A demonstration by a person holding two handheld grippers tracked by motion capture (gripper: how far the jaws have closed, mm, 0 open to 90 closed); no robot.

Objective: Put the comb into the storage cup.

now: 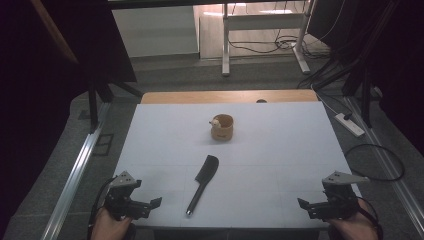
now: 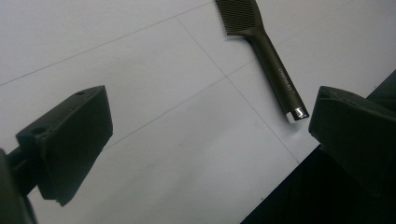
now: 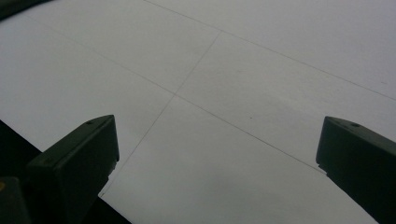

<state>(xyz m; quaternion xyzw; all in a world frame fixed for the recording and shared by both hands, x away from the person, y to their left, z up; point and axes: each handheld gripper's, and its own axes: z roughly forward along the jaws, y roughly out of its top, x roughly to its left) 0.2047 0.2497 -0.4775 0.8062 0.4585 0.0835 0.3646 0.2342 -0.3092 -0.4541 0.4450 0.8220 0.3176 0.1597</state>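
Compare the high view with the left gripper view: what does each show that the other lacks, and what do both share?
High view alone: a small wooden cup farther up the table, plus both grippers, left and right, open at the near edge. Left gripper view alone: faint lettering on the comb's handle and its shiny end. Both share the black comb lying on the white tabletop.

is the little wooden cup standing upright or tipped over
Upright. In the high view the wooden cup stands on its base on the white table, its round mouth facing up, beyond the black comb.
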